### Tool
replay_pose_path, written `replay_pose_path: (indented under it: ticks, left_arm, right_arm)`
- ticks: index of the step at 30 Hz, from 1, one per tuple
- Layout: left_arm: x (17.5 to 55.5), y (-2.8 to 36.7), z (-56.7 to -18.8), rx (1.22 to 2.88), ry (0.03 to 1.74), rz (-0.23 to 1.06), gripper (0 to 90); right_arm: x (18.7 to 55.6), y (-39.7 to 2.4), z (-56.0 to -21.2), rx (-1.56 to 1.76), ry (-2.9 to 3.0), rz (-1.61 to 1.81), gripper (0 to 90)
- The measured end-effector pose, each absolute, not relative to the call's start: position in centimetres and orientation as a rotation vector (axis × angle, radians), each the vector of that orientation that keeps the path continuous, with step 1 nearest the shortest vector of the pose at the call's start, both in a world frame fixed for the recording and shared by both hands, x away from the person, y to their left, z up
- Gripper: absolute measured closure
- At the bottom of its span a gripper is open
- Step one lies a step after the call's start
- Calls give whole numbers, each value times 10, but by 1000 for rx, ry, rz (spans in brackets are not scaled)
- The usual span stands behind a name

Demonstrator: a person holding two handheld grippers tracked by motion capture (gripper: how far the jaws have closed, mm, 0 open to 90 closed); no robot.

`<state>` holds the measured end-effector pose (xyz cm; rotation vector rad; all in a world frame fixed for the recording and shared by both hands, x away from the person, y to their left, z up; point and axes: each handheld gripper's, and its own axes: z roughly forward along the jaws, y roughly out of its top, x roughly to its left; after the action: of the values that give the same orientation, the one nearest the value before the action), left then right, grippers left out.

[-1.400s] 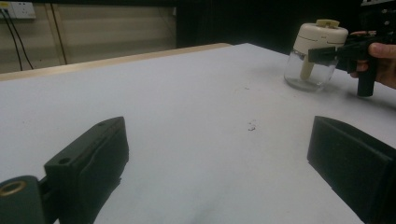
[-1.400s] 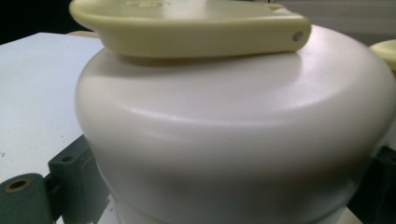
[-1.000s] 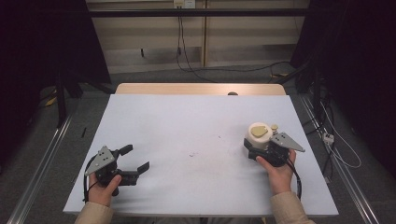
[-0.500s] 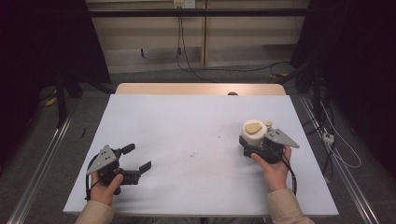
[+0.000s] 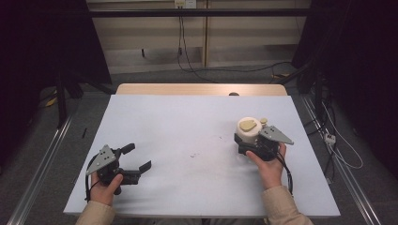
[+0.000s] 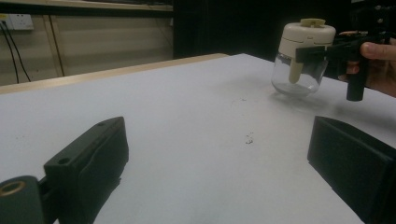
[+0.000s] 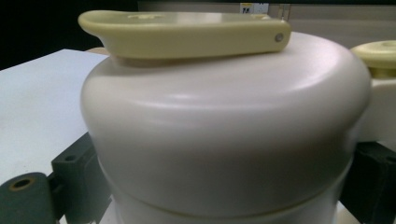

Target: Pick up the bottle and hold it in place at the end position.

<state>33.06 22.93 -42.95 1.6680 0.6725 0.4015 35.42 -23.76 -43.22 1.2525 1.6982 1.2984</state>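
Seen from above: a pale counter (image 5: 187, 122), a wooden strip along its far edge, cables on the floor beyond.

On the right side of the counter, a small jar (image 5: 248, 131) with a clear glass body and a bulky cream plastic lid (image 7: 224, 135). On top of the lid, a flat yellowish lever or tab (image 7: 187, 29); beside it, a second small yellowish cap (image 7: 380, 51). A yellowish part also runs down the side of the glass, its purpose impossible to tell.

Right hand-held gripper (image 5: 251, 140), gripped in the right hand (image 5: 268, 161), closed around the jar just under the lid, one black jaw on either side. In the left gripper view, jar bottom at or just above the counter; whether touching or lifted, impossible to tell.

Left hand-held gripper (image 5: 136, 158) near the front left of the counter, in the left hand (image 5: 107, 183), jaws spread wide with nothing between them, well apart from the jar. A few dark specks (image 5: 193, 154) on the counter between the two.

Handling, as a judgement: apparently empty, so probably light, but top-heavy with that large lid. Glass body rigid, smooth, likely slippery and breakable if dropped or squeezed hard. Safest hold probably where the jaws sit now, under the overhang of the lid, which should stop a downward slip. Lever on top likely movable, best not used as a handle.
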Motion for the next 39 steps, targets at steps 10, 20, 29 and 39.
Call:
replay_pose_path:
  ticks: [10, 20, 29, 39]
  left_arm:
    - [331, 230, -429, 1655, 663, 394, 48]
    - [331, 229, -430, 1653, 661, 385, 47]
    - [331, 227, -429, 1657, 652, 383, 47]
    - [331, 227, -429, 1659, 647, 379, 49]
  right_arm:
    - [363, -213, -424, 1225, 1721, 1329, 68]
    - [375, -193, -424, 1217, 1747, 1339, 69]
    - [385, -179, -429, 1233, 1752, 1364, 69]
    - [394, -164, -430, 1236, 1748, 1385, 69]
